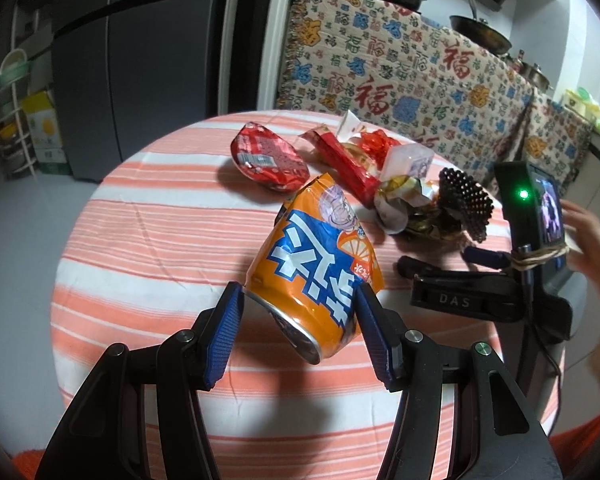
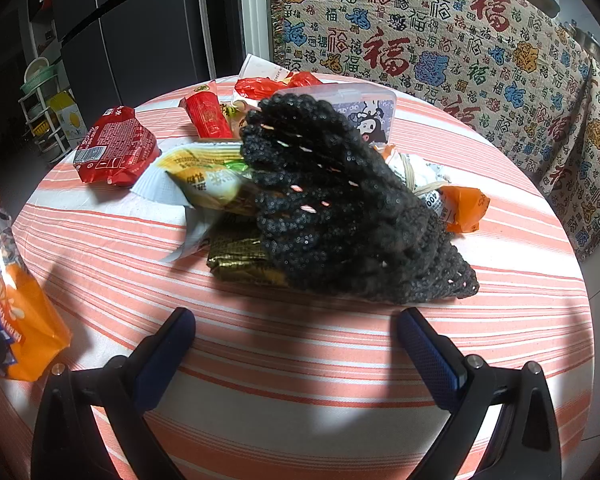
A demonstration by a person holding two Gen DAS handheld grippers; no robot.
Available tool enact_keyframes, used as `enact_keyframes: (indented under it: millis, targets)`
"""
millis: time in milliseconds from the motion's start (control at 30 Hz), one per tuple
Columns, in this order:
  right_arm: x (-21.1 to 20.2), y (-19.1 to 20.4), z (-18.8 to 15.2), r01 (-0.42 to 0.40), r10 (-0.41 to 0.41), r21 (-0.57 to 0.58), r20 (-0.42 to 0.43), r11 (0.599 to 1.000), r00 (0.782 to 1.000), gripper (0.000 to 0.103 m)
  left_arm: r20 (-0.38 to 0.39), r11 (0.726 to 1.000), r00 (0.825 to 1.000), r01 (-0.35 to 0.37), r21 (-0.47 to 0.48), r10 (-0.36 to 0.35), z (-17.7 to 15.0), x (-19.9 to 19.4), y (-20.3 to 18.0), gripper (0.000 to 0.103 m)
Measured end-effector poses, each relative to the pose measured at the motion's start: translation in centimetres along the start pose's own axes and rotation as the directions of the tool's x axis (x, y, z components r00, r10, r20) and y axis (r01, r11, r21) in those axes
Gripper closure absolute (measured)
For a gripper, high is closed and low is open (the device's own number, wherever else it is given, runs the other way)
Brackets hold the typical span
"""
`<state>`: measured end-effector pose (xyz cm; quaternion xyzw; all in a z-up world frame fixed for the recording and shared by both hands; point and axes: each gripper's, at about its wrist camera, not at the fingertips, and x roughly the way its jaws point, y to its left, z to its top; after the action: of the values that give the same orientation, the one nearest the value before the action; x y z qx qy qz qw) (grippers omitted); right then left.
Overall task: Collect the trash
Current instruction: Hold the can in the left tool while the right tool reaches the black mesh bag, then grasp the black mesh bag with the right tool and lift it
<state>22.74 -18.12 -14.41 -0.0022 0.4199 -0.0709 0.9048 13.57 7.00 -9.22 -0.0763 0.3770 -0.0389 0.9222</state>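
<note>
Striped worktop (image 2: pixel 340 344) carries wrapper pile. Left tool (image 1: pixel 300 300) clamps crushed orange can (image 1: pixel 312 264), lifted, tilted. Right tool (image 2: pixel 296 320) jaws wide apart, empty, facing black crochet piece (image 2: pixel 332 208).

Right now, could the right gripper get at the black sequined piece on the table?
Probably yes. The right gripper has its fingers spread and empty, and only bare striped tablecloth lies between them and the black sequined piece just ahead.

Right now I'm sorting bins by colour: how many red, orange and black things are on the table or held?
Red: 3 — flat packet, stick pack, crumpled wrapper
Orange: 2 — crushed can in the left gripper, wrapper
Black: 1 — beaded mesh
Total: 6
</note>
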Motion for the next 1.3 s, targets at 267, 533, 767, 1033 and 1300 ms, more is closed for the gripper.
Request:
enact_keyframes:
  millis: [267, 533, 767, 1033, 1300]
  targets:
    - [0.0, 0.0, 0.0, 0.000, 0.000, 0.000, 0.000, 1.000, 1.000, 0.000, -0.024, 0.999, 0.999, 0.042, -0.034, -0.043, -0.6, 0.1, 0.5, 0.044]
    - [0.0, 0.0, 0.0, 0.000, 0.000, 0.001, 0.001, 1.000, 1.000, 0.000, -0.044, 0.998, 0.998, 0.037, -0.059, -0.039, -1.3, -0.3, 1.1, 0.044]
    - [-0.1, 0.0, -0.1, 0.003, -0.003, 0.001, 0.000, 1.000, 1.000, 0.000, -0.060, 0.994, 0.996, 0.059, -0.095, -0.065, -1.5, -0.2, 1.5, 0.044]
    - [0.0, -0.1, 0.1, 0.010, -0.010, 0.014, -0.003, 1.000, 1.000, 0.000, -0.056, 0.990, 0.994, 0.087, -0.109, -0.093, -1.4, -0.4, 1.8, 0.044]
    - [0.0, -0.1, 0.1, 0.010, -0.010, 0.014, -0.004, 1.000, 1.000, 0.000, -0.046, 0.988, 0.994, 0.096, -0.118, -0.102, -1.4, -0.5, 1.8, 0.045]
